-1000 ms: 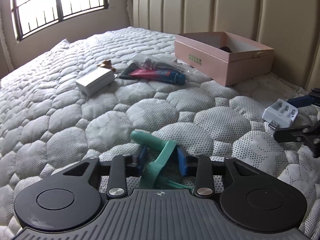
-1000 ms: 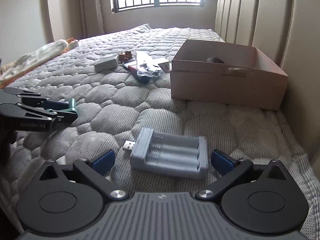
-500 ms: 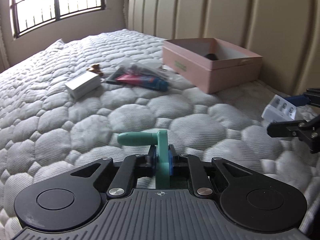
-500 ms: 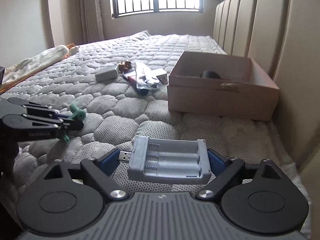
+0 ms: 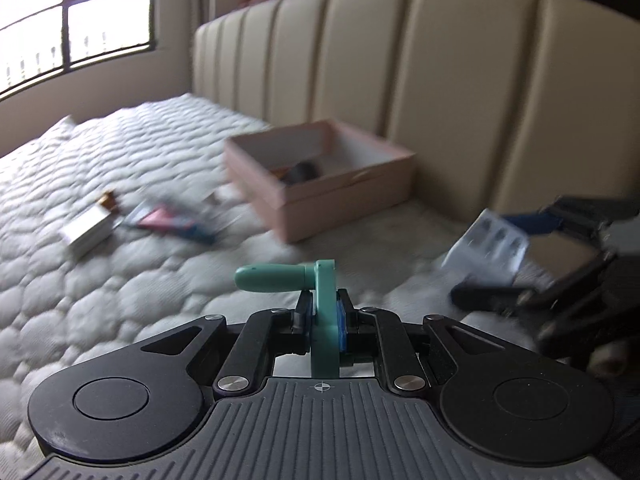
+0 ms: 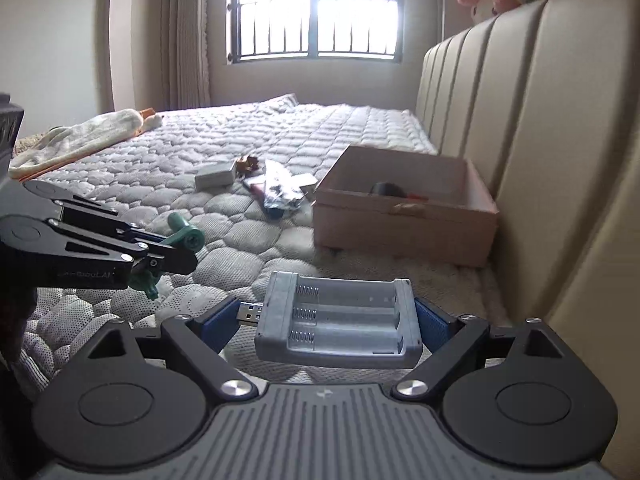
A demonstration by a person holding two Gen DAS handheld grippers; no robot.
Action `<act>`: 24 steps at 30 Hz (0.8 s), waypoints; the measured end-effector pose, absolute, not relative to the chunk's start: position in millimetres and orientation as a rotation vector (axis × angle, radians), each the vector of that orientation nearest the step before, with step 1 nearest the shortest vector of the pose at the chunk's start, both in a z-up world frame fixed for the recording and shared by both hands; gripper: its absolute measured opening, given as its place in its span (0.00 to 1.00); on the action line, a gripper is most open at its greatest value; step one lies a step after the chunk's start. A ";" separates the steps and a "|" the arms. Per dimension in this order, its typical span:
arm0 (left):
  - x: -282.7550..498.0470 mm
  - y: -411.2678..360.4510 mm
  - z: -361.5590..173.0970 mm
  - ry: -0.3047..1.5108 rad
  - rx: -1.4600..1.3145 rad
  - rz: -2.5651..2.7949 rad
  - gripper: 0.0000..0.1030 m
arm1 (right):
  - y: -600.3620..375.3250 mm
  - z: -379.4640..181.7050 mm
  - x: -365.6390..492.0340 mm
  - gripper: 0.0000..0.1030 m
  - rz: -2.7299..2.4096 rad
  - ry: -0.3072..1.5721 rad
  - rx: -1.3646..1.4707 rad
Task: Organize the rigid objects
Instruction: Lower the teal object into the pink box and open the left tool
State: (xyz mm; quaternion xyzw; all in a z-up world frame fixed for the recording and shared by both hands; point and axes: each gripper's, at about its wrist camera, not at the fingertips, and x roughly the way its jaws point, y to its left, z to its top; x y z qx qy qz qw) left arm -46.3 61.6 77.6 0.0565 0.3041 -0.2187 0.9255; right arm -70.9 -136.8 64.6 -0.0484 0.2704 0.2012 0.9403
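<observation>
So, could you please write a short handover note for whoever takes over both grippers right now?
Left gripper: shut on the green handle, lifted off the mattress.
Right gripper: shut on the grey charger, gripped across its ends, also lifted.
Box: open by the headboard, with a dark item already inside.
Left on the mattress: a small white box, a foil packet and other small items beside them.
Next: probably drop both held items into the box, then collect the rest.
</observation>
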 end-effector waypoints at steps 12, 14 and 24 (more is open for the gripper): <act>108.1 -13.4 127.3 0.590 -0.052 -0.449 0.14 | -179.1 81.5 -86.9 0.89 0.388 0.473 -0.083; 142.8 -20.0 125.0 0.595 -0.113 -0.414 0.14 | -179.9 80.7 -85.9 0.89 0.395 0.470 -0.093; 174.7 -18.5 76.1 0.694 -0.156 -0.318 0.21 | -179.2 66.7 -82.0 0.89 0.401 0.506 -0.121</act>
